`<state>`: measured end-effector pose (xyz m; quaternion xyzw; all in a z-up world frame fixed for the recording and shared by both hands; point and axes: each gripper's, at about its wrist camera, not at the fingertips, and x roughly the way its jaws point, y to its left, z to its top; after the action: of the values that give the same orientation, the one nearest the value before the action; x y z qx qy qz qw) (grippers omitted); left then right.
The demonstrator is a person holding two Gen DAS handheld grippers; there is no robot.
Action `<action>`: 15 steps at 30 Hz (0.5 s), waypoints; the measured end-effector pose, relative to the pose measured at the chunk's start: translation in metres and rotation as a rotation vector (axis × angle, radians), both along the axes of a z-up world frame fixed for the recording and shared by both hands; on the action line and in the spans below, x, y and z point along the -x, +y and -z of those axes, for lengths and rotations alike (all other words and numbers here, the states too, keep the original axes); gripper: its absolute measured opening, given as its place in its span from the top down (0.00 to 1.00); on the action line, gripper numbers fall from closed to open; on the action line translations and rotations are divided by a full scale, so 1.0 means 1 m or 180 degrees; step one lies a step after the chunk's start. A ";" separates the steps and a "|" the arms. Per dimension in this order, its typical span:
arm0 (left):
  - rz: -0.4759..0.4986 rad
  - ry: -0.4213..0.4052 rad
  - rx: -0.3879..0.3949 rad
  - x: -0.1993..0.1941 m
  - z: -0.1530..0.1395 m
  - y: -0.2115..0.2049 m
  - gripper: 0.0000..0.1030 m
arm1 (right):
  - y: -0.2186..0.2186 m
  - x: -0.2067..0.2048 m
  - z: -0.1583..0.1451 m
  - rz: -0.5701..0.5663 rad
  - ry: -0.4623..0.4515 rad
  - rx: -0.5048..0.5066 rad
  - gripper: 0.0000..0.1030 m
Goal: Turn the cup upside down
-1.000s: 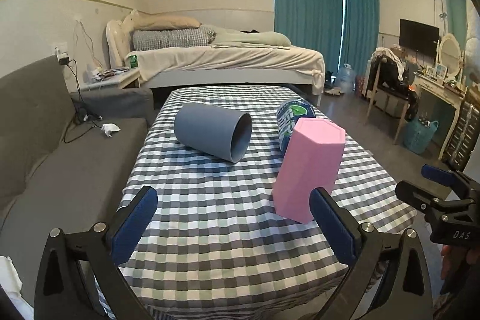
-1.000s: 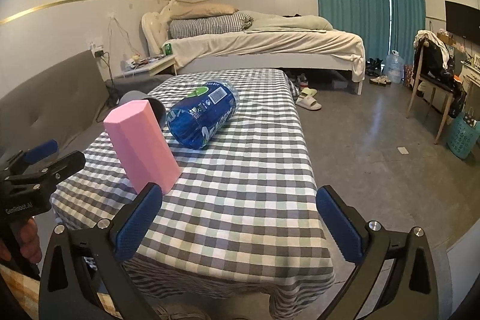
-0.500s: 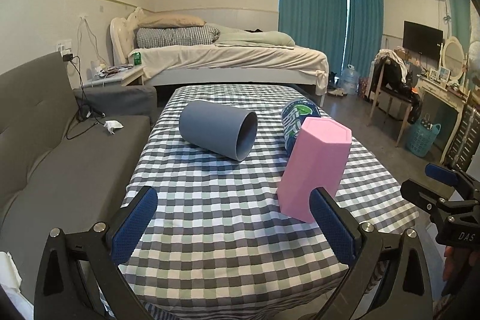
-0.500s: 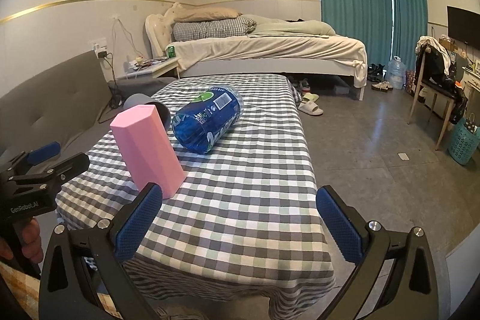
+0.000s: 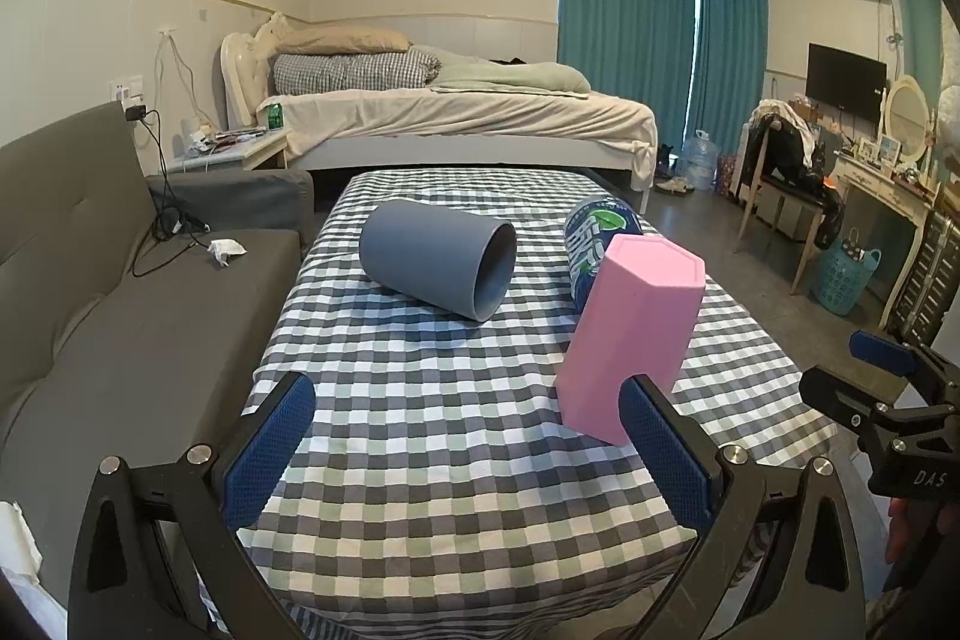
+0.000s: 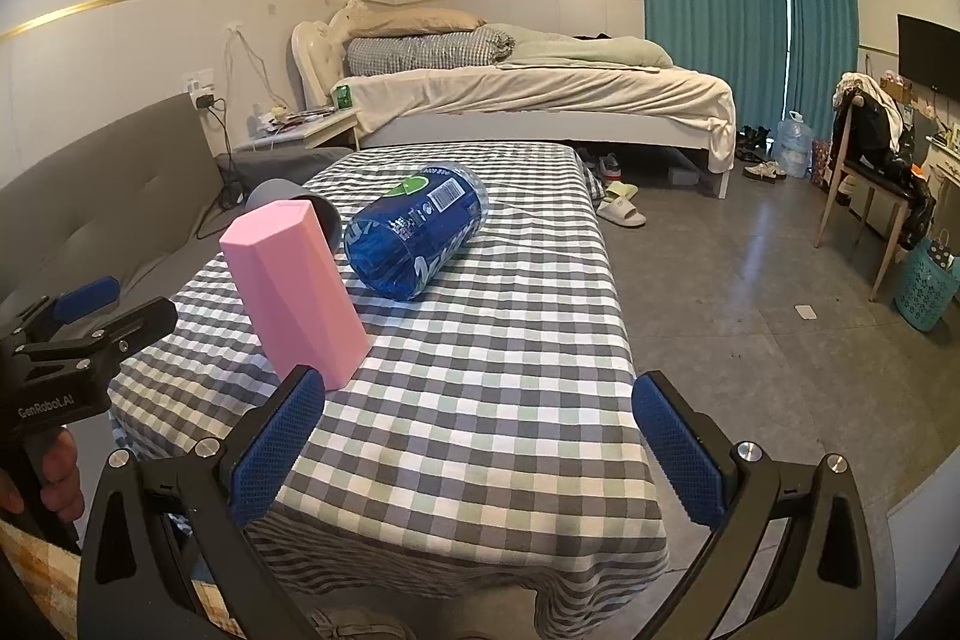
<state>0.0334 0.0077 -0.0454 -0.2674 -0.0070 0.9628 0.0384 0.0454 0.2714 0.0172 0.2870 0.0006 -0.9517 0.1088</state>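
Tabletop (image 5: 456, 436): pink cup (image 5: 630, 334) beyond open fingers (image 5: 666, 451).

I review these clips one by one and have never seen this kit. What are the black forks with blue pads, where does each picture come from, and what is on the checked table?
There is no robot arm here. A person holds a hand-operated claw in each hand, and each claw carries a fisheye camera looking forward along its two blue-padded fingers. One picture is from the left claw, the other from the right claw; each also catches the other claw at its edge.

On the table with the checked cloth are three things: a pink faceted cup standing with a closed face on top, a grey cup lying on its side with its mouth open, and a blue bottle also lying down.

Both claws are open and hold nothing, short of the table's near edge.
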 end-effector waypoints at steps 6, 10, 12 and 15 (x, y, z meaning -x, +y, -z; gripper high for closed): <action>-0.0009 0.0001 0.0002 0.001 0.000 0.001 0.00 | 0.000 -0.001 -0.001 0.0002 0.0005 -0.0009 0.00; -0.0017 -0.0008 0.0013 0.002 0.001 0.001 0.00 | 0.000 -0.001 -0.001 0.0005 0.0001 -0.0005 0.00; -0.0018 -0.0009 0.0015 0.002 0.001 0.001 0.00 | 0.000 -0.001 0.000 0.0001 -0.0001 -0.0007 0.00; -0.0030 -0.0013 0.0015 0.002 0.001 0.001 0.00 | 0.000 0.000 -0.001 -0.0001 -0.0001 -0.0009 0.00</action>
<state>0.0314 0.0088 -0.0466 -0.2694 -0.0062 0.9624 0.0332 0.0456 0.2710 0.0178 0.2873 0.0019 -0.9517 0.1085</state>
